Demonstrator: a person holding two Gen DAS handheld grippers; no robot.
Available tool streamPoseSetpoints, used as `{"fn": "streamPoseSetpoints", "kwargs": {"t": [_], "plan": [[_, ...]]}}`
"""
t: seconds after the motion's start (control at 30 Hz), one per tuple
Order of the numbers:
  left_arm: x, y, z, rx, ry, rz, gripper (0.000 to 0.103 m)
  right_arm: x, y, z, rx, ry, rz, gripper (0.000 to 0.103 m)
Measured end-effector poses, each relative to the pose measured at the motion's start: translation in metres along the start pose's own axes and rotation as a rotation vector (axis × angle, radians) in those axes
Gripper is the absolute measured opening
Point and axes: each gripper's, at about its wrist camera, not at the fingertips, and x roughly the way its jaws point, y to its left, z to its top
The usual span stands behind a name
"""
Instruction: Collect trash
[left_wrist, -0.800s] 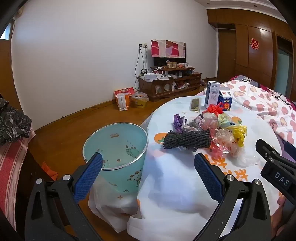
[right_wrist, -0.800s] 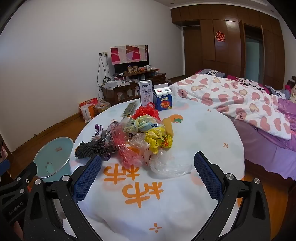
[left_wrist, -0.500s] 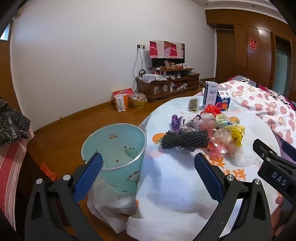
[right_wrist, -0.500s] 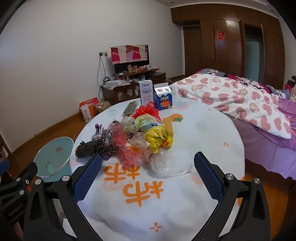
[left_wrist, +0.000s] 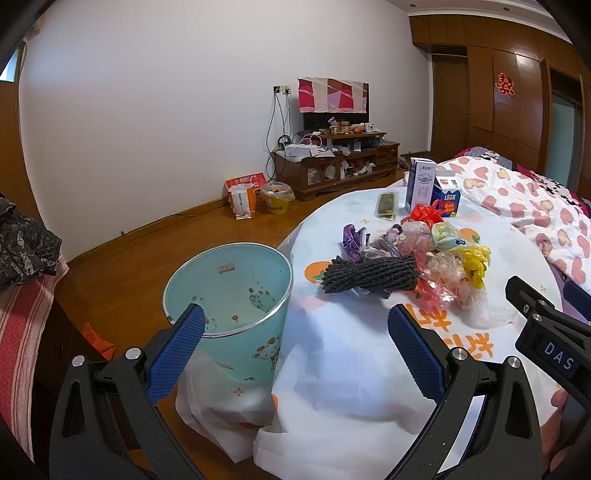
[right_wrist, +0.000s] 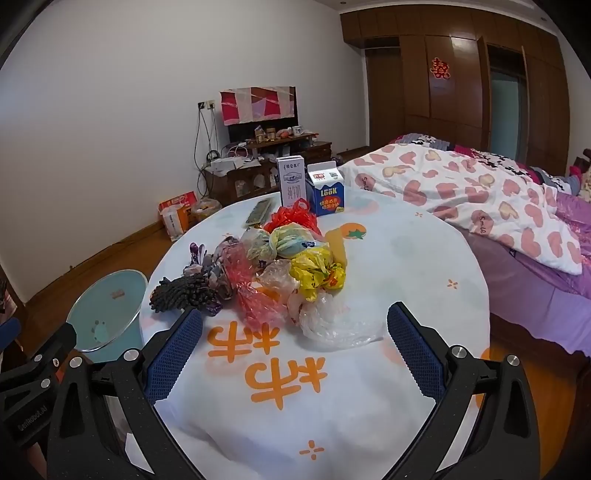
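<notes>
Several crumpled plastic bags and wrappers (right_wrist: 284, 273) lie heaped near the middle of the round table under its white cloth with orange print (right_wrist: 369, 406): a red bag at the far end, a pale green one, a yellow one, a pink-red cellophane piece, a clear bag nearest the camera, purple wrappers, and a dark grey ribbed foam sleeve (left_wrist: 369, 275) on the heap's left edge. Behind the heap two milk cartons stand upright side by side, a tall white one (right_wrist: 291, 184) and a shorter blue one (right_wrist: 327, 192), with a flat dark packet (right_wrist: 258, 216) lying just left of them. Only the left wrist view looks into the pale blue waste bin with cartoon prints (left_wrist: 229, 295), which stands on the wooden floor against the table's left edge; the right wrist view catches only part of its rim. That right view alone shows the bed with a heart-patterned quilt (right_wrist: 480, 192) in full. The left gripper (left_wrist: 295, 336) and right gripper (right_wrist: 295, 332) both gape wide, nothing between their blue pads
</notes>
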Motion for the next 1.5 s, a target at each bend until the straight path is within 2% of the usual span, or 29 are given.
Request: {"fn": "streamPoseSetpoints", "kwargs": {"t": [1.5], "plan": [[-0.0007, 0.0004, -0.0022, 0.002, 0.01, 0.007, 0.097, 0.0044, 0.0014, -0.0023, 0.006, 0.01, 0.0, 0.098]]}}
